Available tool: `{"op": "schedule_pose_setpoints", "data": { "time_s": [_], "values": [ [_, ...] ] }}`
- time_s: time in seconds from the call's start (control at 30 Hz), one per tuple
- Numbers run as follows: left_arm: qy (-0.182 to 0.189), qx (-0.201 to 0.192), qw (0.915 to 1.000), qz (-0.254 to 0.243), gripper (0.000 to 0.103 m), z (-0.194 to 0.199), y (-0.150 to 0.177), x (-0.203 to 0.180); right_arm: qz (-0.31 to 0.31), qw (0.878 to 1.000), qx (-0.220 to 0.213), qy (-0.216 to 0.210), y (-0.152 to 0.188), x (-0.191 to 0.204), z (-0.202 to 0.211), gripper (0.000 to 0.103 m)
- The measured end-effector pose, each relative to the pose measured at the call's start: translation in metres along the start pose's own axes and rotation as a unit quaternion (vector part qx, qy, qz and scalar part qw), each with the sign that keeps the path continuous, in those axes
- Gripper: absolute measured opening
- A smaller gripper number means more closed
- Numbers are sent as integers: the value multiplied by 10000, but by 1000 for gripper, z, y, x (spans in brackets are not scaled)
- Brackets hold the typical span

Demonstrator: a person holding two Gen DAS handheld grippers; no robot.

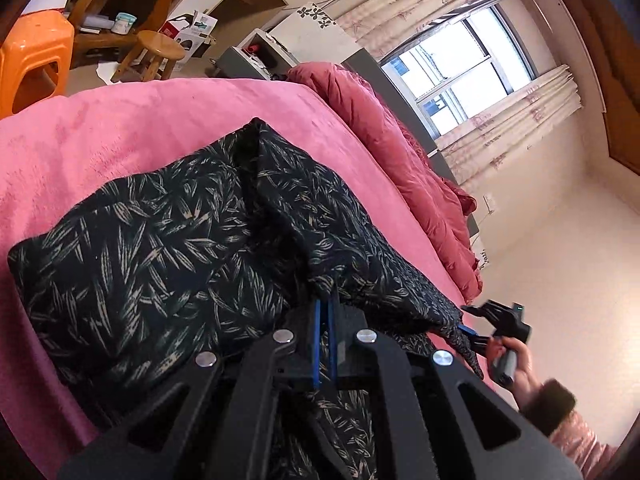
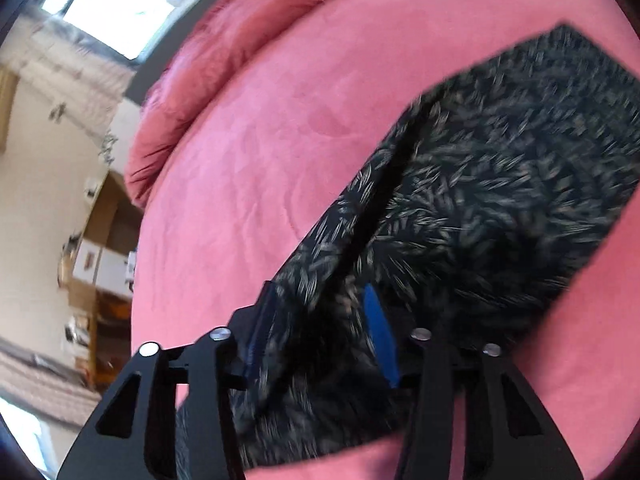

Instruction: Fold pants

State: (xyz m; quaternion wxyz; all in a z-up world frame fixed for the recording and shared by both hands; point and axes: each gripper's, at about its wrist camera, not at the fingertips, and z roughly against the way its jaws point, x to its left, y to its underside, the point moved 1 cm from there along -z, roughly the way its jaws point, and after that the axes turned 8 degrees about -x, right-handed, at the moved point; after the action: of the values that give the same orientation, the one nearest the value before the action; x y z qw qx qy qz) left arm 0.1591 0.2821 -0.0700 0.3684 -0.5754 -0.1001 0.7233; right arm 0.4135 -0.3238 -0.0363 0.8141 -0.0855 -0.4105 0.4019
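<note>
The pants [image 1: 160, 248] are black with a pale leaf print and lie on a pink bed. My left gripper [image 1: 325, 312] is shut on a raised fold of the pants, blue pads pressed together on the cloth. In the left wrist view the right gripper [image 1: 466, 330] sits at the right, pinching the pants' edge. In the right wrist view the pants [image 2: 500, 200] spread up and right, blurred. My right gripper [image 2: 320, 320] has cloth bunched between its blue pads [image 2: 378, 332], jaws partly apart around it.
The pink bedspread [image 1: 120, 120] covers the bed; a red quilt [image 1: 400, 152] is heaped along its far side. An orange plastic stool [image 1: 32, 60], a wooden stool [image 1: 156, 52] and shelves stand beyond the bed. A window [image 1: 460, 76] with curtains is at the right.
</note>
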Motion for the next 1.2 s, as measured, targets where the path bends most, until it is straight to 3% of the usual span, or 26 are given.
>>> {"op": "schedule_pose_setpoints", "data": {
  "time_s": [0.07, 0.13, 0.23, 0.5, 0.6, 0.77, 0.97, 1.1, 1.17, 1.2],
  "values": [
    [73, -2, 10000, 35, 2, 1, -4, 3, -92, 9999, -50, -45, -3, 1, -11, 15],
    [234, -81, 9996, 127, 2, 4, -11, 2, -123, 9998, -105, -78, -3, 2, -10, 6],
    [434, -191, 9985, 264, 2, 5, -26, 2, 180, 9986, -296, -395, -4, 10, 13, 5],
    [857, -719, 9927, 441, 2, 35, -59, 0, 602, 9906, -374, -1171, 30, 2, 134, 5],
    [916, -887, 9902, 574, 2, 54, -63, 5, 756, 9864, -412, -1400, 55, -12, 179, 5],
    [747, -910, 9892, 872, 2, 76, -51, 23, 1127, 9808, -357, -1554, 125, -48, 232, 5],
    [229, -596, 9891, 1325, 2, 84, -20, 54, 1010, 9857, -171, -1335, 197, -105, 223, 5],
    [4, -497, 9901, 1311, 5, 89, -9, 58, 629, 9887, -108, -1355, 211, -133, 198, 5],
    [-165, -471, 9925, 1116, 13, 92, -4, 51, 424, 9893, -101, -1390, 215, -144, 191, 5],
    [-197, -482, 9932, 1046, 30, 95, -2, 48, 338, 9889, -91, -1447, 218, -148, 192, 5]
  ]
}}
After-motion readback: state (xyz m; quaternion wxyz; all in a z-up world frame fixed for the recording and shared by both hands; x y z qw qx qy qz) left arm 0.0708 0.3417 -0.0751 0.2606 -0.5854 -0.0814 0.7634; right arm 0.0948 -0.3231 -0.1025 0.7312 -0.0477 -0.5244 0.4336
